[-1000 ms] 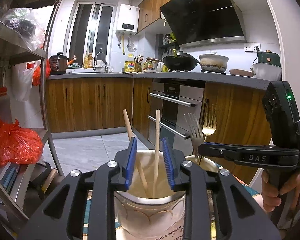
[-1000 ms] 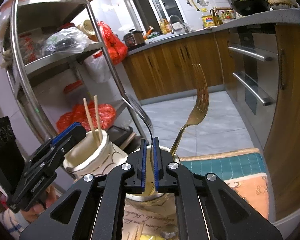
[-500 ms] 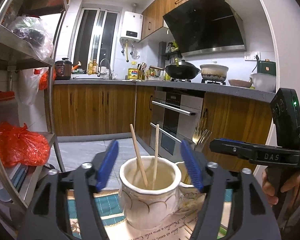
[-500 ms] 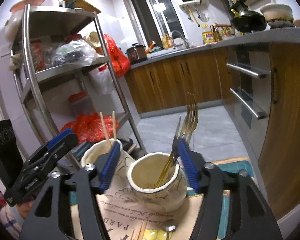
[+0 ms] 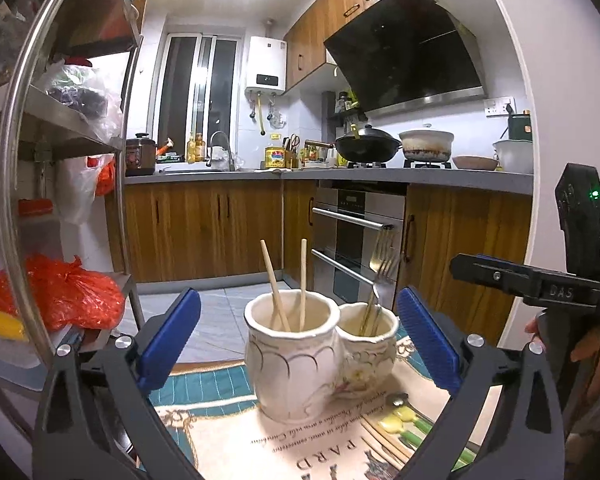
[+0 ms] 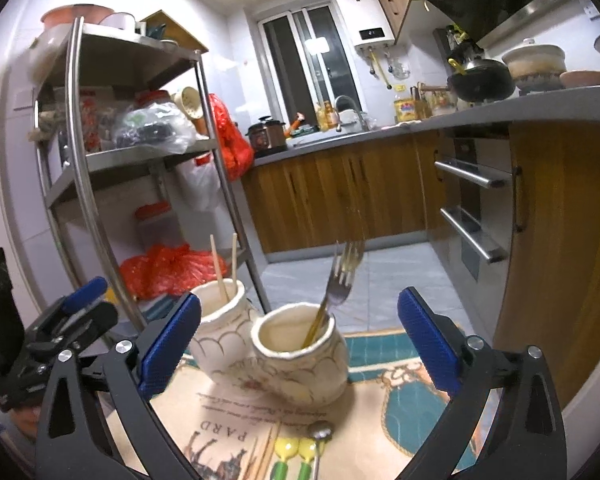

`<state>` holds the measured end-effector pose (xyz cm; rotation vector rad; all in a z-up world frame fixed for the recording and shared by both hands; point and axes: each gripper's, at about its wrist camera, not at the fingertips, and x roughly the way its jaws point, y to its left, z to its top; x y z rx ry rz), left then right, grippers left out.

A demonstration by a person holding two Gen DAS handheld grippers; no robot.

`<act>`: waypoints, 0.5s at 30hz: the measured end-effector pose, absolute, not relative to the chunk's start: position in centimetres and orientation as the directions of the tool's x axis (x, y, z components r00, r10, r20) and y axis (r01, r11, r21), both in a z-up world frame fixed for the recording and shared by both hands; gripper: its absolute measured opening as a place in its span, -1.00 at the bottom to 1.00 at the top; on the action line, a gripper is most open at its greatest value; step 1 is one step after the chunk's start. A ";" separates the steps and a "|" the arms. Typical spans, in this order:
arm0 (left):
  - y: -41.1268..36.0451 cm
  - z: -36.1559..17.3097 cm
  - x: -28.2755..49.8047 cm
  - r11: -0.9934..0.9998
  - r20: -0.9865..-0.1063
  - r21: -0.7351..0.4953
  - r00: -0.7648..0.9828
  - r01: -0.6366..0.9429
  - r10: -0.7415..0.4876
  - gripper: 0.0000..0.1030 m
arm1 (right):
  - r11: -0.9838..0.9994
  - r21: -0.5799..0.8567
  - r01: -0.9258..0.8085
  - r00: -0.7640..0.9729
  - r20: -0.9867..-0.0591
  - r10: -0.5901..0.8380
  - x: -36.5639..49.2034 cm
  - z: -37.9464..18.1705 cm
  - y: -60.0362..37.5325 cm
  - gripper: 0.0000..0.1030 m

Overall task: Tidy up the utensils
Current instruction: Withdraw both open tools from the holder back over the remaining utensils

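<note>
Two cream ceramic jars stand side by side on a printed mat point(image 5: 260, 440). The left jar point(image 5: 290, 350) holds two wooden chopsticks point(image 5: 302, 284); it shows in the right wrist view too point(image 6: 220, 336). The right jar point(image 5: 366, 354), also in the right wrist view point(image 6: 300, 360), holds two forks point(image 6: 340, 280). My left gripper point(image 5: 296, 340) is open and empty in front of the jars. My right gripper point(image 6: 298, 344) is open and empty, back from the fork jar. Loose utensils with yellow-green handles point(image 6: 296, 456) and chopsticks point(image 5: 384, 444) lie on the mat.
A steel shelf rack point(image 6: 140, 152) with bags stands to the left, close to the jars. Wooden kitchen cabinets point(image 5: 204, 228) and an oven point(image 5: 352, 240) are behind. The right gripper's body point(image 5: 540, 284) shows at the right of the left wrist view.
Both grippers opened and pulled back from the jars. The left let go of a chopstick, the right let go of a fork; both now stand in their jars.
</note>
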<state>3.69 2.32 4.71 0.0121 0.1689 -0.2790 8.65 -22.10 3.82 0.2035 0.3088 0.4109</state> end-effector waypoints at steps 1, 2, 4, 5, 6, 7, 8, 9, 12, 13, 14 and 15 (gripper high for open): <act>2.3 4.7 3.4 0.961 -0.170 -0.016 0.946 0.276 -0.274 0.89 | 0.901 0.251 -0.354 0.873 -0.257 0.415 8.5 3.8 -22.2 0.90; 2.3 4.6 3.1 0.960 -0.181 -0.020 0.943 0.279 -0.278 0.89 | 0.906 0.243 -0.346 0.876 -0.262 0.405 8.2 3.7 -22.2 0.90; 2.2 4.4 2.9 0.957 -0.205 -0.026 0.935 0.289 -0.288 0.89 | 0.913 0.228 -0.337 0.881 -0.267 0.392 7.7 3.5 -22.3 0.90; 2.1 4.2 2.7 0.954 -0.226 -0.030 0.928 0.298 -0.296 0.89 | 0.917 0.221 -0.332 0.882 -0.271 0.385 7.6 3.4 -22.3 0.90; 1.9 4.0 2.4 0.954 -0.242 -0.028 0.924 0.299 -0.297 0.89 | 0.921 0.213 -0.326 0.884 -0.277 0.377 7.4 3.2 -22.2 0.90; 1.7 3.8 2.3 0.953 -0.256 -0.026 0.919 0.303 -0.299 0.89 | 0.924 0.206 -0.323 0.885 -0.280 0.372 7.2 3.1 -22.3 0.90; 1.6 3.4 2.1 0.951 -0.275 -0.023 0.913 0.307 -0.301 0.89 | 0.929 0.196 -0.315 0.887 -0.288 0.361 7.0 2.9 -22.3 0.90; 1.4 3.2 2.1 0.951 -0.290 -0.021 0.908 0.309 -0.302 0.89 | 0.931 0.191 -0.311 0.888 -0.292 0.356 6.6 2.8 -22.2 0.90; 1.1 2.4 1.9 0.947 -0.337 -0.015 0.891 0.320 -0.306 0.89 | 0.937 0.180 -0.300 0.890 -0.302 0.343 6.1 2.4 -22.4 0.90; 1.0 2.1 1.8 0.947 -0.348 -0.016 0.887 0.320 -0.305 0.89 | 0.938 0.181 -0.295 0.890 -0.305 0.339 5.9 2.2 -22.6 0.90; 1.0 1.9 1.7 0.948 -0.363 -0.021 0.880 0.319 -0.305 0.89 | 0.939 0.182 -0.292 0.891 -0.305 0.337 5.8 2.1 -22.8 0.90; 1.1 1.6 1.7 0.947 -0.371 -0.029 0.876 0.319 -0.307 0.89 | 0.940 0.183 -0.286 0.891 -0.311 0.332 5.7 1.9 -22.9 0.90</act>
